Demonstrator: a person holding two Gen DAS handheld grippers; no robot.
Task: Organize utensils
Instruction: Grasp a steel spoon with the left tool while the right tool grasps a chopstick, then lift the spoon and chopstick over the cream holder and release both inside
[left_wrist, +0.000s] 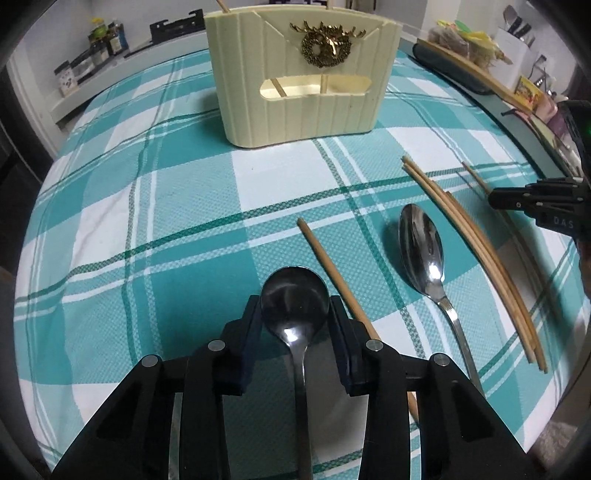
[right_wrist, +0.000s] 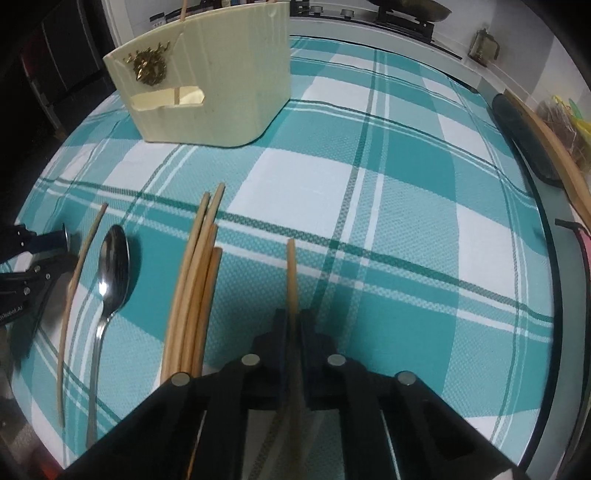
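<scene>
Two claws each held a utensil above the checked desk (left_wrist: 184, 206): the left claw (left_wrist: 295, 314) was clamped on a dark spoon (left_wrist: 295, 299), the right claw (right_wrist: 291, 325) on one chopstick (right_wrist: 291, 273). Between them lay a shiny spoon (left_wrist: 424, 247) and a chopstick bundle (right_wrist: 195, 288). Farther off stood the cream holder (left_wrist: 299, 107) with two sticks inside.

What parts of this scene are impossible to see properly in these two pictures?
- Left wrist view: the dark spoon handle runs under the left gripper.
- Right wrist view: the held chopstick lower end disappears behind the right gripper.
- Both views: the cream holder top is cut off, contents mostly hidden.
</scene>
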